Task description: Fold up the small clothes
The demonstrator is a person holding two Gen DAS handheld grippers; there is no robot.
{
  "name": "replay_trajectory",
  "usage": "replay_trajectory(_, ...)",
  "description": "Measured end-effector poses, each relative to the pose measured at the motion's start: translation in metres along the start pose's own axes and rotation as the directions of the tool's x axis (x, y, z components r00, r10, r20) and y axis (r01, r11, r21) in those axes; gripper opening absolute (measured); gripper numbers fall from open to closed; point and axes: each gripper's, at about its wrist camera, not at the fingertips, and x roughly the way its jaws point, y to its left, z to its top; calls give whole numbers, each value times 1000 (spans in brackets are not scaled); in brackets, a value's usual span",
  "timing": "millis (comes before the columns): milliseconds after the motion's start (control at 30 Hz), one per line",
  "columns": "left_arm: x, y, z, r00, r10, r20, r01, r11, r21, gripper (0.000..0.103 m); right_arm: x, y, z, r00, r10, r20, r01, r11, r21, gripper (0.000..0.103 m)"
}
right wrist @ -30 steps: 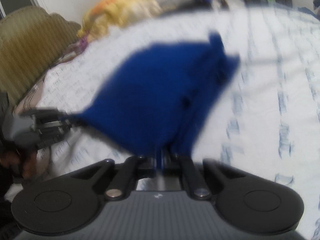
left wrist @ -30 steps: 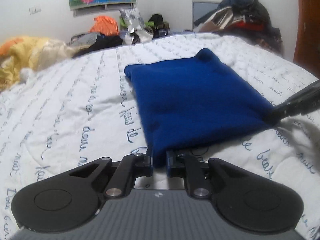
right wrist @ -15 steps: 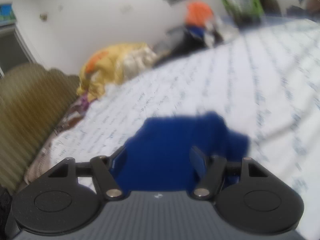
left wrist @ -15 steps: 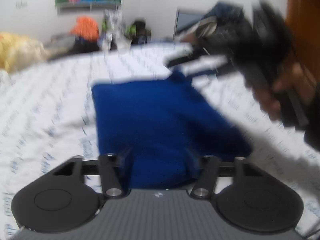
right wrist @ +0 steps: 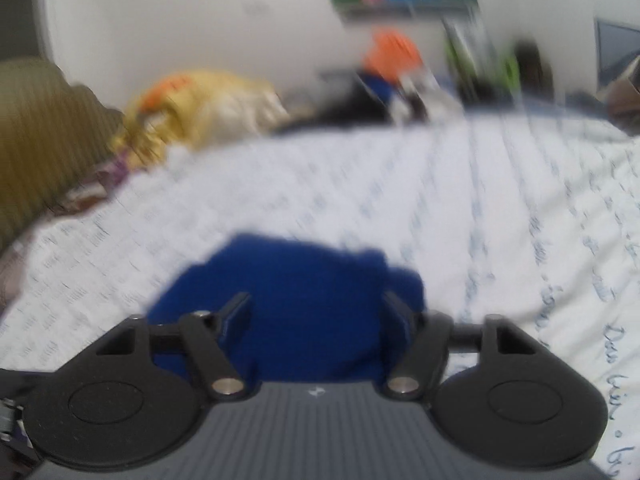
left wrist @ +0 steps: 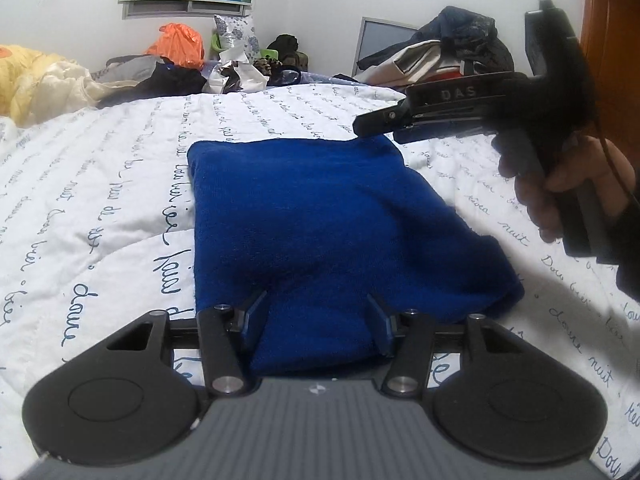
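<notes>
A folded dark blue knitted garment (left wrist: 320,216) lies flat on the white quilt with blue script (left wrist: 100,200). My left gripper (left wrist: 316,316) is open, its fingers spread over the garment's near edge, holding nothing. My right gripper (right wrist: 318,316) is open and empty above the garment (right wrist: 304,304), which shows blurred in the right wrist view. In the left wrist view the right gripper (left wrist: 374,122) hovers above the garment's far right corner, held by a hand (left wrist: 568,184).
A yellow blanket (left wrist: 36,80) lies at the far left of the bed. Piled clothes and bags (left wrist: 224,64) sit along the bed's far edge, with more clothes (left wrist: 448,48) at the far right. A wooden door (left wrist: 608,24) stands at right.
Both grippers have opened and let go of the blue garment, which now lies folded on the quilt. The right gripper has lifted away above its far corner.
</notes>
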Motion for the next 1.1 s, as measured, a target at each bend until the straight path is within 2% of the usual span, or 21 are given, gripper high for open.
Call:
replay_trajectory(33,0,0,0,1000,0,0,0,1000,2,56,5,1,-2,1000,5,-30,-6,1000,-13,84)
replay_trajectory(100,0,-1,0,1000,3,-1,-3,1000,8,56,32,-4,-16,985,-39,-165,34,999,-37,89)
replay_trajectory(133,0,-1,-1,1000,5,-1,-5,1000,11,56,36,-10,-25,985,-65,-159,58,997,-48,90)
replay_trajectory(167,0,-1,-1,1000,7,-1,-7,1000,14,57,31,-16,-28,992,-28,-127,26,999,-21,90)
replay_trajectory(300,-4,-3,0,1000,10,-3,-9,1000,26,62,3,-37,-20,994,-12,-112,33,981,190,91)
replay_trajectory(333,-6,-3,2,1000,1,-3,-1,1000,22,70,-4,-46,-19,996,0,-86,20,972,235,91)
replay_trajectory(367,-11,0,7,1000,-8,10,8,1000,17,82,-10,-55,-19,997,10,-70,10,959,283,91)
replay_trajectory(433,-20,8,23,997,15,80,-16,1000,3,103,-13,-74,-16,996,22,-82,10,929,370,91)
replay_trajectory(500,-13,23,46,992,68,104,-65,997,-30,103,-2,-91,-15,993,30,-115,22,903,430,91)
replay_trajectory(567,16,46,69,996,79,33,-76,993,-93,103,13,-98,-14,993,60,-104,-5,886,464,93)
replay_trajectory(600,34,60,76,997,71,-12,-72,987,-142,101,19,-100,-11,993,73,-96,-18,874,486,93)
replay_trajectory(667,72,82,88,991,44,-128,-73,970,-232,90,34,-103,-6,987,134,-86,-68,843,534,93)
replay_trajectory(733,98,91,96,984,-21,-177,-33,954,-297,86,48,-103,-2,981,177,-75,-110,835,538,93)
replay_trajectory(767,103,89,101,986,-13,-166,-36,956,-290,65,52,-100,1,982,173,-76,-111,852,512,85)
replay_trajectory(800,108,86,107,985,2,-171,-49,962,-269,42,55,-94,5,985,143,-100,-81,883,462,24)
replay_trajectory(833,110,82,111,985,7,-171,-52,964,-260,22,59,-89,9,983,103,-150,-35,916,400,12)
replay_trajectory(900,100,67,113,993,63,-98,-81,980,-184,22,51,-81,14,991,81,-106,-42,945,325,11)
replay_trajectory(967,107,49,99,981,171,-89,-173,985,-17,27,44,-73,9,997,10,-82,6,979,202,11)
replay_trajectory(1000,112,42,90,975,217,-49,-214,975,59,28,52,-75,2,993,-7,-119,29,983,183,11)
replay_trajectory(1033,110,34,83,969,248,0,-246,962,121,29,53,-79,-4,995,6,-101,15,978,206,12)
replay_trajectory(1100,100,22,77,960,276,44,-279,945,170,30,45,-86,-5,997,29,-75,-6,958,288,22)
